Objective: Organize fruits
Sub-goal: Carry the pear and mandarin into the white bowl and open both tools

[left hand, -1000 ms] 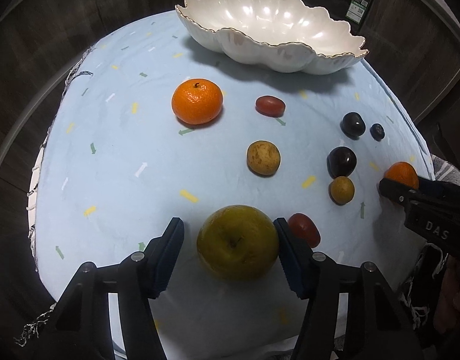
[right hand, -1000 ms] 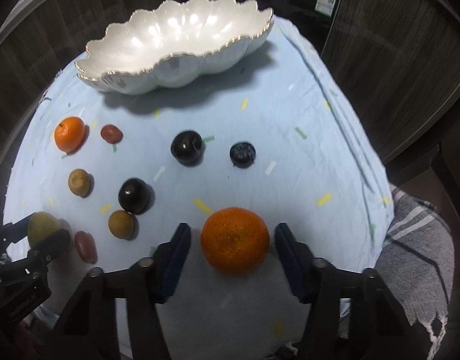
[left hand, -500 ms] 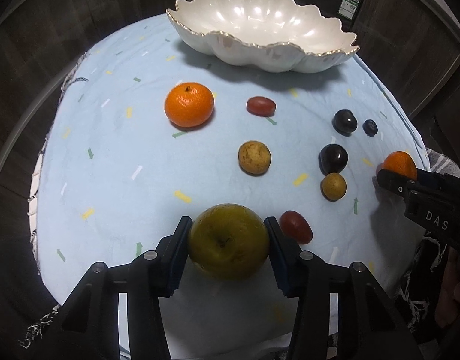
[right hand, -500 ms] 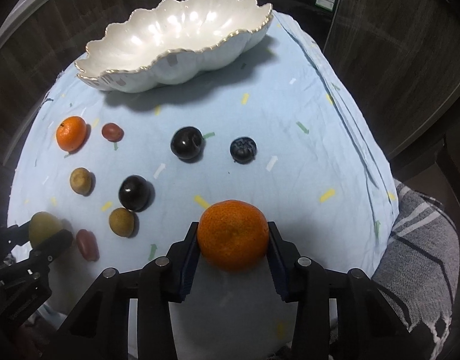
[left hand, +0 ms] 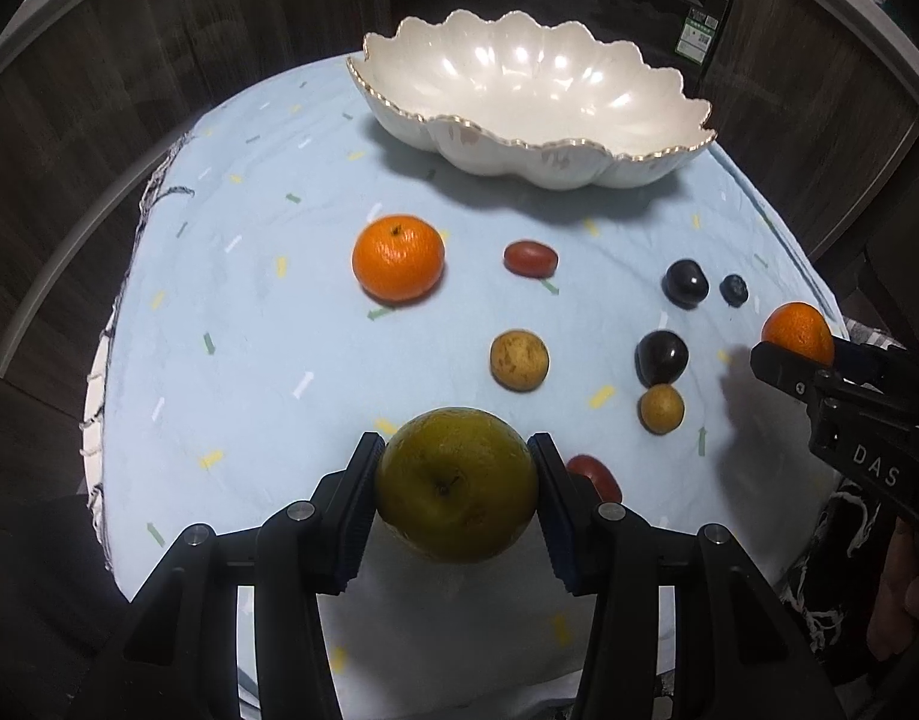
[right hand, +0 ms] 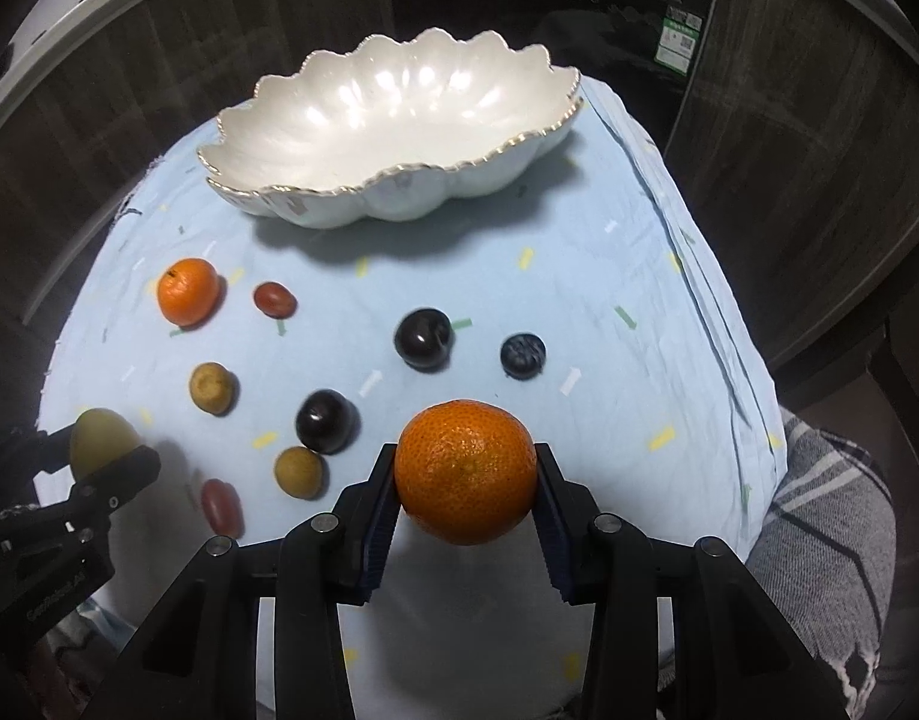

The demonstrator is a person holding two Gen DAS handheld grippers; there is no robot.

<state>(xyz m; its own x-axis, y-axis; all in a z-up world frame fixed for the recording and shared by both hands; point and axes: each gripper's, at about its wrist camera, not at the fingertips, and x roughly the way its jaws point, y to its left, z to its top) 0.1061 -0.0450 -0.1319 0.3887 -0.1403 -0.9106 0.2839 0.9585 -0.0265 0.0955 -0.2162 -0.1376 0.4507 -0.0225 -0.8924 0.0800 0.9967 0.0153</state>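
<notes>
- Dark wood-grain cabinets ring a round table under a pale blue cloth [left hand: 231, 372] flecked with small coloured dashes; a white scalloped bowl [left hand: 579, 168] with a gilt rim stands at the far side, with nothing in it.
- Left gripper [left hand: 456, 483] is clamped on a green-yellow apple [left hand: 453, 486], pads pressed to both flanks — its jaws have just been closing onto it.
- Right gripper [right hand: 465, 480] is likewise clenched on an orange mandarin [right hand: 465, 471], its jaws having just closed in on the fruit.
- Both fruits sit at the near edge of the cloth, well apart from the bowl; whether either is off the cloth I cannot tell.
- Left on the cloth: a second mandarin [left hand: 398, 258], two red oblong fruits [left hand: 530, 258], two tan round ones [left hand: 518, 359], two dark plums [left hand: 661, 357] and a blueberry [left hand: 733, 290].
- Judgement: the task is barely begun — first two fruits gripped, none delivered.
</notes>
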